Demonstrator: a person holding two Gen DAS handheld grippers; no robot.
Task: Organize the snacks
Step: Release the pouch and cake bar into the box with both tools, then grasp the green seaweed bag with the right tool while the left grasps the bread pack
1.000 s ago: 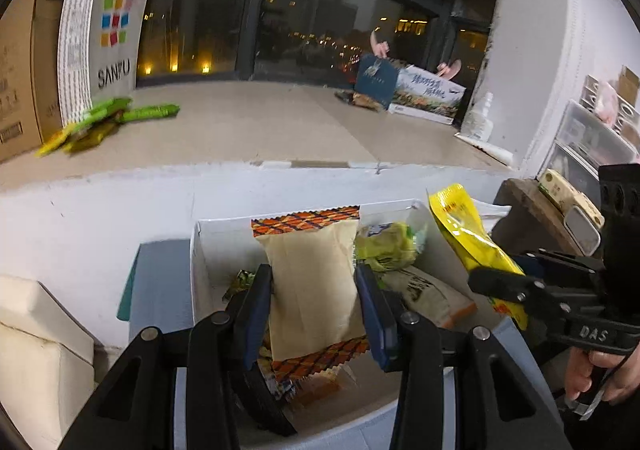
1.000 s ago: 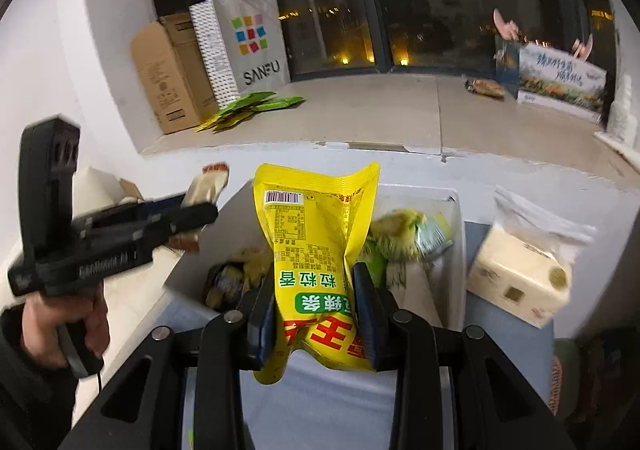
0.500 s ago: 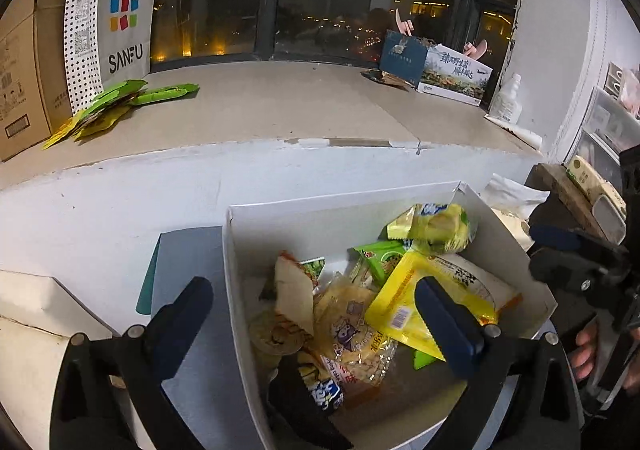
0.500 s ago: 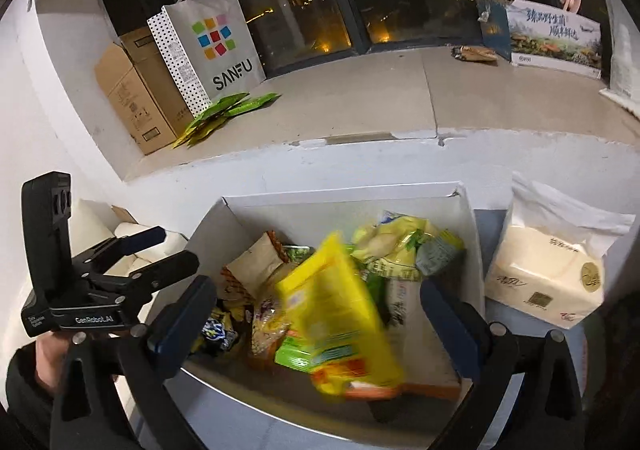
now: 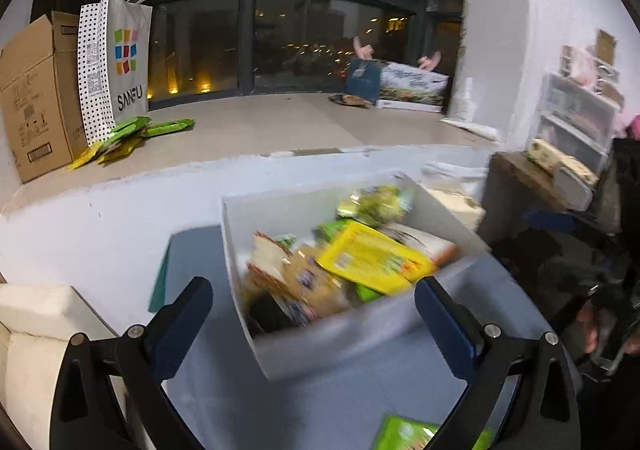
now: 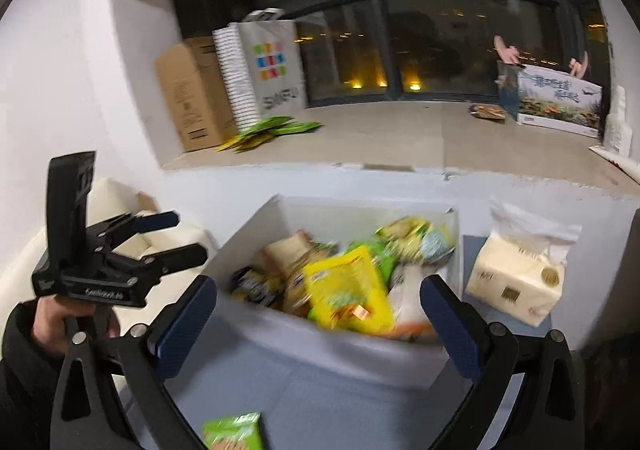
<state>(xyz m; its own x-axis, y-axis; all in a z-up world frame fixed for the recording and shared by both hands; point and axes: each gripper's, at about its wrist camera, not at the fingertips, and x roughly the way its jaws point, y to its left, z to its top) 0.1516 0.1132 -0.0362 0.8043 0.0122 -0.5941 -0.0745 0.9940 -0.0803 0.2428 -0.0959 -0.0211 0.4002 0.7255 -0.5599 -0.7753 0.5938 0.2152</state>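
A white box (image 5: 352, 334) (image 6: 352, 342) on a blue-grey table holds several snack packets. A yellow packet (image 5: 372, 256) (image 6: 346, 296) lies on top, and a beige packet (image 5: 266, 254) (image 6: 288, 250) leans at the left. My left gripper (image 5: 312, 318) is open and empty, just in front of the box. My right gripper (image 6: 318, 318) is open and empty, also in front of the box. The left gripper shows in the right wrist view (image 6: 160, 238), left of the box. A green packet (image 5: 424, 436) (image 6: 232, 430) lies on the table near me.
A tissue pack (image 6: 516, 282) stands right of the box. A window ledge behind holds a cardboard box (image 5: 32, 90), a SANFU bag (image 5: 116, 66), green packets (image 5: 132, 132) and a printed box (image 5: 408, 84). A cream cushion (image 5: 36, 334) lies at left; shelves (image 5: 576, 118) stand at right.
Both grippers opened and dropped their packets, beige from the left and yellow from the right, into the box. Both have since pulled back from the box.
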